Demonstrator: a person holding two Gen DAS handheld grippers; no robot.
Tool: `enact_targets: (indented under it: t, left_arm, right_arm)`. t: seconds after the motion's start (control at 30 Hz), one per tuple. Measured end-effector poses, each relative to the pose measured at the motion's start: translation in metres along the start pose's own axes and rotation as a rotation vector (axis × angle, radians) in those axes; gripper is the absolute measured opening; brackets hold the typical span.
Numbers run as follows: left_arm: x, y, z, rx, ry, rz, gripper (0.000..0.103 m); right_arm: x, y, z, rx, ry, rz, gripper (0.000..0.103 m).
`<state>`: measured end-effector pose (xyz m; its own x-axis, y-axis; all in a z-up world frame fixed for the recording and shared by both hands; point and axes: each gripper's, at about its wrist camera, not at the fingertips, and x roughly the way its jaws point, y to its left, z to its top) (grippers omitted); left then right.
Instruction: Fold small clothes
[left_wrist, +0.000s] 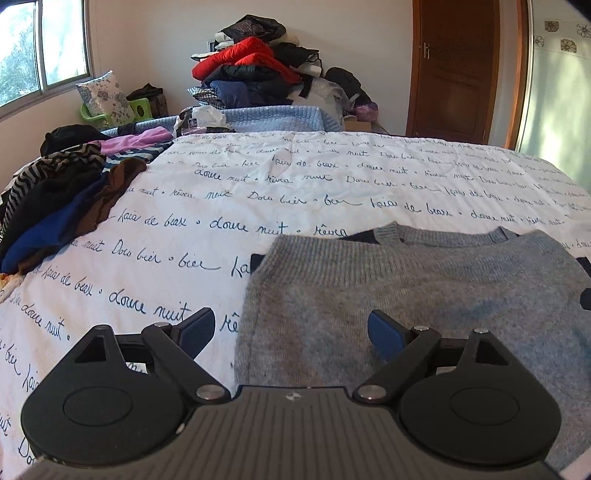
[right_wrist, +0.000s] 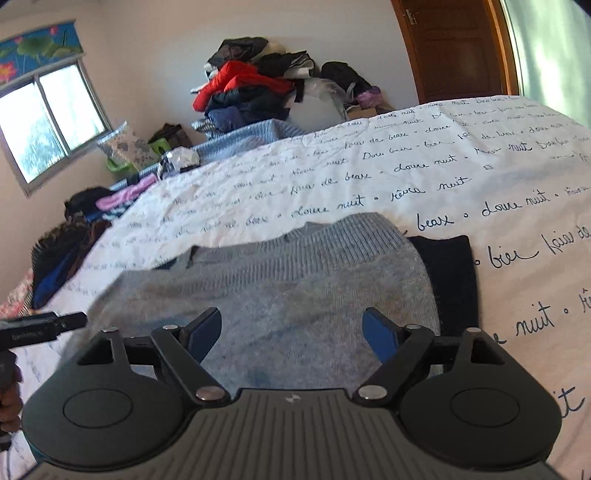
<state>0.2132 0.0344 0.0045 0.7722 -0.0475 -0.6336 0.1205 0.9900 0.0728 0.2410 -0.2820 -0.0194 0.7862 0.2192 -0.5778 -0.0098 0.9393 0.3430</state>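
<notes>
Lay flat on the script-printed bedspread (left_wrist: 295, 192): grey knit sweater (left_wrist: 424, 295), collar at twelve o'clock, dark trim (right_wrist: 448, 273) showing at three in the right view. Hovered over its near hem, both empty and spread wide: left gripper (left_wrist: 291, 330) at the seven o'clock corner, right gripper (right_wrist: 291, 332) nearer five. Probably best done by pinching both hem corners at equal depth, lifting level, carrying toward twelve. Unsorted clothes (left_wrist: 62, 199) heaped at nine o'clock, well apart.
</notes>
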Motion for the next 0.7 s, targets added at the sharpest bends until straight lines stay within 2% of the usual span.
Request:
enact_targets:
  t: [0.07, 0.13, 0.23, 0.37, 0.53, 0.7]
  left_arm:
    - [-0.002, -0.003, -0.005, 0.017, 0.005, 0.013, 0.088]
    - [-0.005, -0.003, -0.009, 0.019, 0.001, 0.028, 0.088]
    - [-0.01, 0.0, -0.009, 0.007, -0.009, 0.019, 0.088]
    - [-0.014, 0.0, -0.007, 0.004, -0.019, 0.023, 0.089]
    - [-0.019, -0.001, -0.009, 0.01, -0.02, 0.018, 0.089]
    - [-0.025, 0.0, -0.011, 0.008, -0.033, 0.019, 0.09]
  right_arm:
    - [0.005, 0.004, -0.006, -0.051, 0.02, -0.101, 0.087]
    - [0.003, 0.004, -0.01, -0.048, 0.013, -0.173, 0.087]
    - [-0.018, 0.008, -0.016, -0.029, -0.022, -0.112, 0.087]
    - [-0.037, 0.034, -0.023, -0.11, -0.053, -0.063, 0.088]
    - [-0.042, 0.054, -0.032, -0.131, -0.046, -0.006, 0.088]
    - [-0.043, 0.062, -0.039, -0.126, -0.028, 0.011, 0.088]
